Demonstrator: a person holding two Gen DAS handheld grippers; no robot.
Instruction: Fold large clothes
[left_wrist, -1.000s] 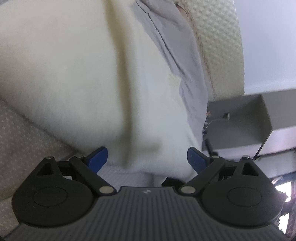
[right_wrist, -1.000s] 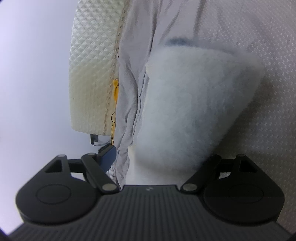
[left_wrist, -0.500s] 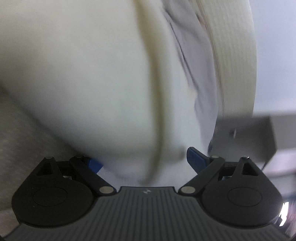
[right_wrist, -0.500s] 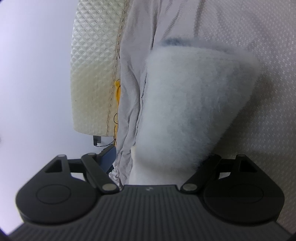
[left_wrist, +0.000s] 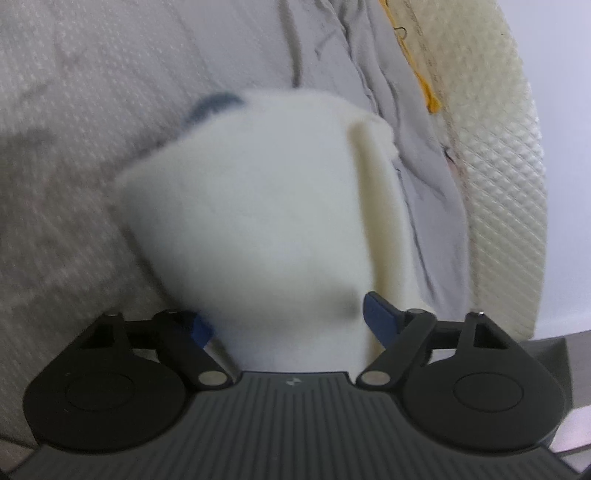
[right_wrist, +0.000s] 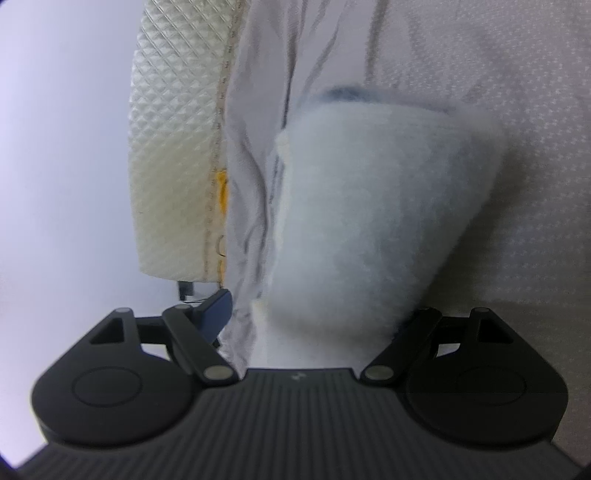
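A white fleece garment (left_wrist: 251, 206) lies bunched on the grey bed sheet (left_wrist: 92, 92), with a dark blue-grey trim (left_wrist: 212, 103) showing at its far end. My left gripper (left_wrist: 286, 314) has the near end of the fleece between its blue pads (left_wrist: 380, 315). Its jaws are closing, and the right pad's inner face still shows. In the right wrist view the same fleece (right_wrist: 369, 206) runs forward from my right gripper (right_wrist: 317, 310), whose jaws are closing slightly. Its left pad (right_wrist: 218, 314) stands apart from the fleece, beside a sheet fold. Its right pad is hidden.
The quilted cream mattress edge (left_wrist: 502, 184) runs down the right of the left wrist view, and this mattress edge (right_wrist: 173, 166) is on the left in the right wrist view. Wrinkled grey sheet (right_wrist: 255, 147) hangs beside it. A pale wall lies beyond.
The left wrist view has swung and rolled: the fleece, which filled it before, now looks smaller with more sheet around it. The left pads have come closer together. The right view is nearly unchanged.
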